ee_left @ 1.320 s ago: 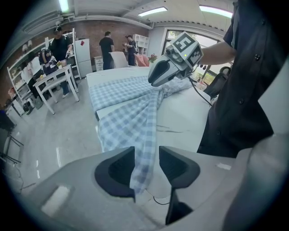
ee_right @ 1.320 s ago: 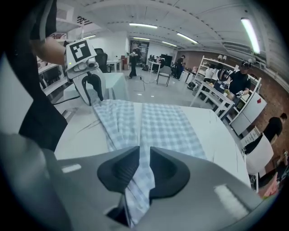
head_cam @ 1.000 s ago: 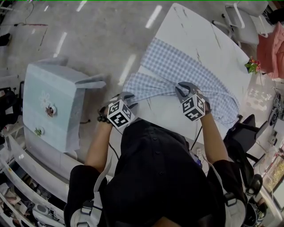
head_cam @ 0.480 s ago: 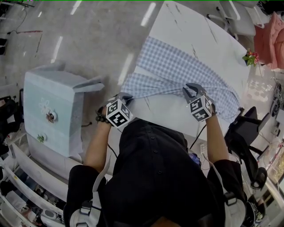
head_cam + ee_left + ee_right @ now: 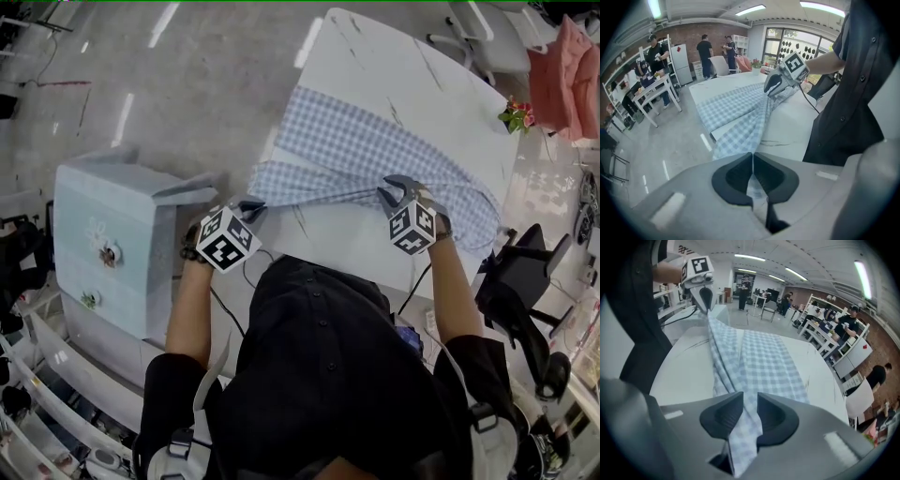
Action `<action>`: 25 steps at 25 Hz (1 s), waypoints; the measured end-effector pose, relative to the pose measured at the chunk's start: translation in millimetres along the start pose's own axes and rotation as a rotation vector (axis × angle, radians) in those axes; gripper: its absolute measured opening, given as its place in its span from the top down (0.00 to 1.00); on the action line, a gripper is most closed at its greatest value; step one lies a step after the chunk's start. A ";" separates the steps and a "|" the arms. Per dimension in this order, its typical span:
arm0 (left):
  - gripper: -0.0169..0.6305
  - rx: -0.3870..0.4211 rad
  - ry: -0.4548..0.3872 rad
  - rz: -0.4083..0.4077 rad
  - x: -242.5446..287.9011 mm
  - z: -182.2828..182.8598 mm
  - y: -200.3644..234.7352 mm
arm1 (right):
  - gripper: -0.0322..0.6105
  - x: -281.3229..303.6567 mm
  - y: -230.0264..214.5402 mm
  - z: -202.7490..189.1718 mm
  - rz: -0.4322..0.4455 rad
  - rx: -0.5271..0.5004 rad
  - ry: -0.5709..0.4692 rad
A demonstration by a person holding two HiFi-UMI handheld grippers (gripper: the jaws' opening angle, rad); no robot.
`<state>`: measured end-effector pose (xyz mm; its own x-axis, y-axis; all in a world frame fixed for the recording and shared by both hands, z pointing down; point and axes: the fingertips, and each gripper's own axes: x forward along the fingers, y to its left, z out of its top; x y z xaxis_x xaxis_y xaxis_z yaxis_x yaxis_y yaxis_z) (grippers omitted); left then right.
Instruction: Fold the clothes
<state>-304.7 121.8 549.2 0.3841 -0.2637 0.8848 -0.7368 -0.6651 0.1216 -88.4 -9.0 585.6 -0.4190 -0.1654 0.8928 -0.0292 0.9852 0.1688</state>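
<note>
While the checked cloth (image 5: 375,141) lies spread across the white desk (image 5: 412,75), we hold its near edge raised. Our left claw (image 5: 249,205) is pinched tight on one corner by the desk's left edge, and our right claw (image 5: 397,193) is clamped on a bunched fold.

The head view looks steeply down onto the desk (image 5: 375,66). Low and close, the gripper views face each other along the checked cloth (image 5: 375,150): one shows the right gripper (image 5: 771,87), the other the left gripper (image 5: 706,303).
</note>
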 end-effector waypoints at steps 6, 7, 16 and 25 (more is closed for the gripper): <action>0.95 0.041 -0.008 0.089 -42.4 29.5 15.1 | 0.76 1.6 7.9 3.3 0.101 -0.129 -0.012; 0.95 0.047 -0.008 0.099 -48.2 33.0 17.5 | 0.76 1.1 7.1 4.7 0.100 -0.132 -0.020; 0.95 0.088 0.040 0.139 -64.6 41.5 1.8 | 0.93 -15.8 -3.6 3.9 0.037 -0.155 -0.073; 0.95 0.122 0.080 0.171 -63.0 43.4 23.1 | 0.93 -53.8 -22.7 12.8 -0.024 -0.071 -0.141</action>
<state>-321.8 92.8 476.7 0.2109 -0.3268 0.9213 -0.7129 -0.6963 -0.0838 -76.8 -21.9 528.3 -0.5425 -0.1762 0.8213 0.0211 0.9746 0.2231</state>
